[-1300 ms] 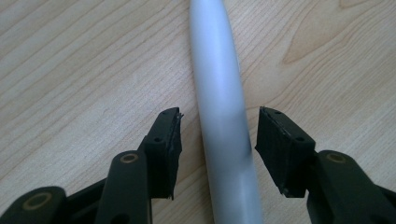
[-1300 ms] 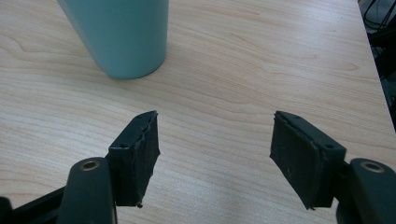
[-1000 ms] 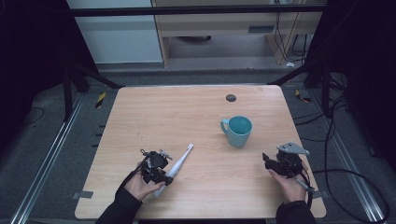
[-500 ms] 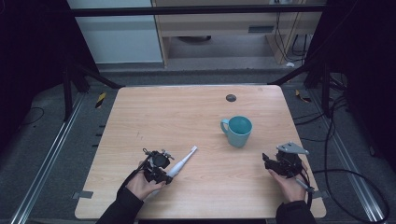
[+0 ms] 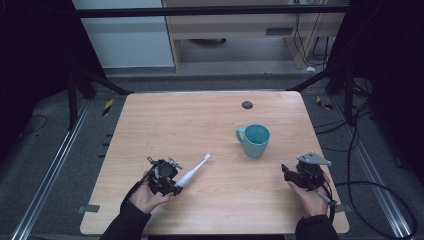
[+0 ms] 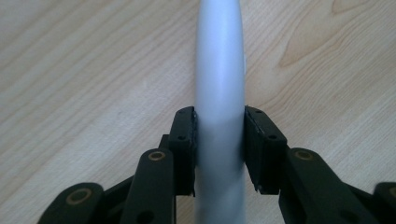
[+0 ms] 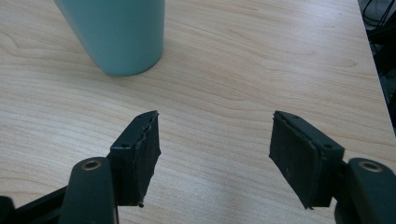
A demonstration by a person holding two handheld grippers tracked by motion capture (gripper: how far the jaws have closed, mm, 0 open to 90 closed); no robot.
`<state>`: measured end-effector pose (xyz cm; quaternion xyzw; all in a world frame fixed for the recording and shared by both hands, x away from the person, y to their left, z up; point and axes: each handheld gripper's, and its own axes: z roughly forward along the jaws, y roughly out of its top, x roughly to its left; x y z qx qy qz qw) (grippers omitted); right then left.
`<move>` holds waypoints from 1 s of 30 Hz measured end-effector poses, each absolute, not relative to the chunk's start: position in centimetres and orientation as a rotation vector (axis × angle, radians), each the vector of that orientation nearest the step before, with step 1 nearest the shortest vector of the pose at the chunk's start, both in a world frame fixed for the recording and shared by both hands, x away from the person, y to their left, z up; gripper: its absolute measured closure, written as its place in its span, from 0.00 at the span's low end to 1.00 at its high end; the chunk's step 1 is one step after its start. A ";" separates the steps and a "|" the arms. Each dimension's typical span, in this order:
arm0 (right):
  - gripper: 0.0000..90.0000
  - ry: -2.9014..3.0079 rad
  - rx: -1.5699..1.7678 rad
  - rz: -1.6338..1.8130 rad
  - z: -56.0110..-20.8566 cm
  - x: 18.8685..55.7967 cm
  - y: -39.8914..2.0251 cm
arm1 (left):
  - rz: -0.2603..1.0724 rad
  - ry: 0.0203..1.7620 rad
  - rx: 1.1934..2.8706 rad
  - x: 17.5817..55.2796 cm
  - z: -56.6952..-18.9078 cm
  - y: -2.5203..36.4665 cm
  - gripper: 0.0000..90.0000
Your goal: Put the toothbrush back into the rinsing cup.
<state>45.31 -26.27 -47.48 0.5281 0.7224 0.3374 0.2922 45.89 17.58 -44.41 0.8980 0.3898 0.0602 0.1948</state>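
Left gripper [image 6: 219, 149] clamps the toothbrush [image 5: 194, 172]. Right gripper [image 7: 215, 154] gapes near the mug [image 5: 255, 140]; a dark disc [image 5: 246, 105], perhaps a cap, lies beyond

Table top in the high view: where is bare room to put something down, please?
The table is bare on its far left, from the left edge across to the small dark disc. The near middle, between the toothbrush held by the left gripper and the open right gripper, is free too. It is tighter around the teal mug.

one toothbrush [image 5: 192, 173], one teal mug [image 5: 255, 140], one table [image 5: 165, 120], two grippers.
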 end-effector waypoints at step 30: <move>0.37 1.907 1.397 0.916 -47.2 45.0 -26.2 | 0.575 1.111 2.011 48.7 -37.4 17.8 0.73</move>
